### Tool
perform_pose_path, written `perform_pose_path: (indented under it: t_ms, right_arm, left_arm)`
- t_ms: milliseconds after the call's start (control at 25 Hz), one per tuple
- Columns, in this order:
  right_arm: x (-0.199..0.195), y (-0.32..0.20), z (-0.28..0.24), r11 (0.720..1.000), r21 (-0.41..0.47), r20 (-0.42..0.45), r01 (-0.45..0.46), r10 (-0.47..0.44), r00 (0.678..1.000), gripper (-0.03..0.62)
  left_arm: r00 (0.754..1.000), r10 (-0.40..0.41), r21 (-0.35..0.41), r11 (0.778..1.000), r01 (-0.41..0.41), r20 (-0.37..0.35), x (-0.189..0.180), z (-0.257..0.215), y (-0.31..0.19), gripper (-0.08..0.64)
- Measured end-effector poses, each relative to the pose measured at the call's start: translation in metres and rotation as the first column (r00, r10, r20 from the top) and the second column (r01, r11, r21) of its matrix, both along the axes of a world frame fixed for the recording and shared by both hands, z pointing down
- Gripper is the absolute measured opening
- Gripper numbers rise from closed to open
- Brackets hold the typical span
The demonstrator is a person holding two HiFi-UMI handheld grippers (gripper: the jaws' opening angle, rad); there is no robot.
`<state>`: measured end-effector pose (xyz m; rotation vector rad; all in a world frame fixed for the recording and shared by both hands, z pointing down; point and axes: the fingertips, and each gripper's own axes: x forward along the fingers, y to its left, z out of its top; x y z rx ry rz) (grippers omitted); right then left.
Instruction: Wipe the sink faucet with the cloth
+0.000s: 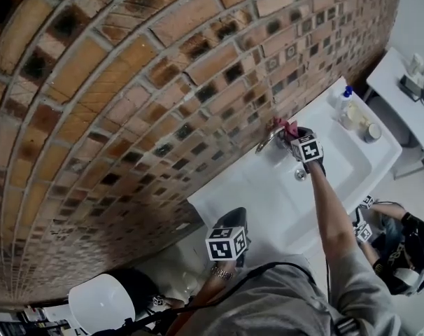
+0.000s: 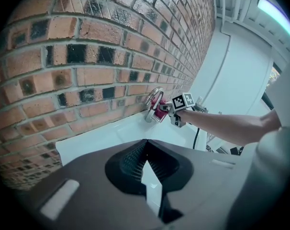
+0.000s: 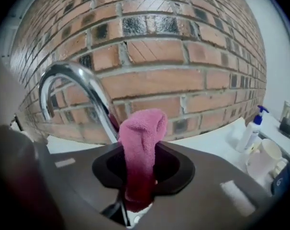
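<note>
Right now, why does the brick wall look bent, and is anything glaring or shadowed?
Head view: the brick wall bows from wide-angle distortion. Left gripper view: black corners ring the picture. Right gripper view: the faucet carries bright glints; the cloth darkens into shadow lower down.

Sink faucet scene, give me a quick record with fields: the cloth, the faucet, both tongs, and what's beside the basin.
cloth: pink, folded, right beside the faucet neck
faucet: curved chrome spout, against the brick wall
right tongs: shut on the cloth, up at the faucet
left tongs: shut, nothing held, away from the faucet
sink: white
beside basin: pump bottle with blue top, mug
</note>
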<state>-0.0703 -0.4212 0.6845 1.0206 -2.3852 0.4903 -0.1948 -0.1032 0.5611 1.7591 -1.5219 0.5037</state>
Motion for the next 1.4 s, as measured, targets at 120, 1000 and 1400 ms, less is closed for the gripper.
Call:
perform_pose_path:
  t_ms: [120,1000,1400]
  right_arm:
    - [0.005,0.006,0.016,0.992,-0.037,-0.044,0.119,-0.121,0.992,0.103]
    - [0.008,0.095,0.003,0.988,-0.036,-0.015,-0.150,0.150,0.989,0.109]
    - [-0.045,0.067,-0.108,0.962,0.266,0.109,0.054,-0.085,0.990,0.109]
  left_arm:
    - [1.000,0.003,0.009,1.000,-0.003,-0.005,0.003,-0.001,-0.008,0.015]
    - [1.000,0.015,0.031,0.999,-0.014,-0.020,0.009,-0.007,-0.006,0.015]
    - [0.999,0.030,0.098,0.995,-0.026,-0.037,0.013,-0.028,-0.008,0.015]
